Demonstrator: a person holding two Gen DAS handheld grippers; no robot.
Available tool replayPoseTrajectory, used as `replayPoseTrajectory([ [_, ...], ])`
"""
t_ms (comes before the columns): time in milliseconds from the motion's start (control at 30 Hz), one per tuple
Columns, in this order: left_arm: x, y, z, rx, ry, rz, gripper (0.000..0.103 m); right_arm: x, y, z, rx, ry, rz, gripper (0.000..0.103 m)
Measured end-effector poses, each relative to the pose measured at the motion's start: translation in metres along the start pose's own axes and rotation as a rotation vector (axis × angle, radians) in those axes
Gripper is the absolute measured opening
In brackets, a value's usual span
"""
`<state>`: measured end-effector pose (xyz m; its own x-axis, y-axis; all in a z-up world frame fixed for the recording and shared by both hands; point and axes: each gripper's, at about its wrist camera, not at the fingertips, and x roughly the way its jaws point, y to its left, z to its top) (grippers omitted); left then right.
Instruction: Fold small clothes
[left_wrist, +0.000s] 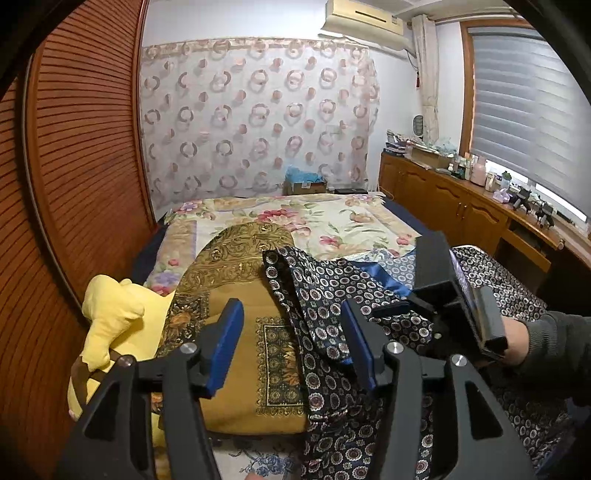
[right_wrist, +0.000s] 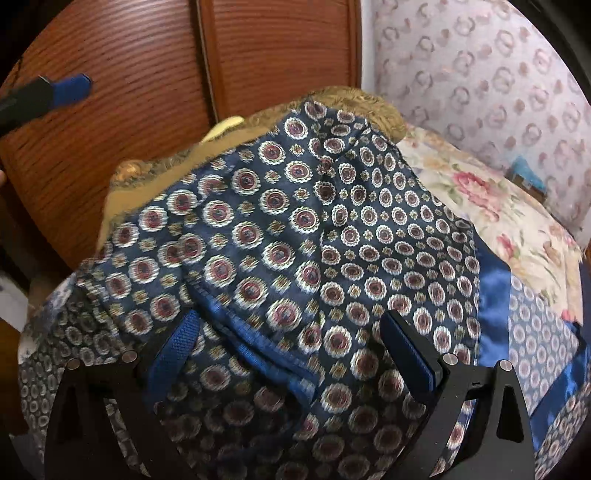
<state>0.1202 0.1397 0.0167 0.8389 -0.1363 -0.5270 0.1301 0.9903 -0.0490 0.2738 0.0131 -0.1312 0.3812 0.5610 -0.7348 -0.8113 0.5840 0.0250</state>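
Hovering over the bed: left gripper (left_wrist: 293, 345), jaws apart, nothing between the pads; the garment (left_wrist: 325, 295) lies just under its right finger. Right gripper (right_wrist: 291, 350), jaws wide, straddling a blue-piped fold of that garment; whether the pads press it cannot be told. Garment: navy medallion print, rumpled, draped half over a gold cushion (left_wrist: 236, 266). Advice: close on the piped hem only, lift clear of the cushion, keep both edges level. Nearby: yellow plush (left_wrist: 114, 325) at the cushion's left, floral bedspread (left_wrist: 332, 218) beyond, cabinet (left_wrist: 443, 199) along the window. Obstacle, likely: cushion under the cloth, no flat bed.
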Motion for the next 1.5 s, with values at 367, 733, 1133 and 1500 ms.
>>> replayPoseTrajectory([
  [367,0.041,0.004,0.003,-0.018,0.065,-0.041,0.055,-0.026,-0.07,0.021,0.168,-0.082,-0.113,0.1],
  [733,0.07,-0.035,-0.007,0.008,0.131,-0.091,0.055,-0.121,-0.127,-0.039,0.336,-0.15,-0.188,0.1],
  [1133,0.098,-0.084,-0.021,0.04,0.21,-0.142,0.055,-0.245,-0.195,-0.199,0.566,-0.098,-0.485,0.085],
  [1500,0.13,-0.099,-0.044,0.055,0.32,-0.119,0.055,-0.278,-0.225,-0.287,0.738,-0.023,-0.544,0.054],
])
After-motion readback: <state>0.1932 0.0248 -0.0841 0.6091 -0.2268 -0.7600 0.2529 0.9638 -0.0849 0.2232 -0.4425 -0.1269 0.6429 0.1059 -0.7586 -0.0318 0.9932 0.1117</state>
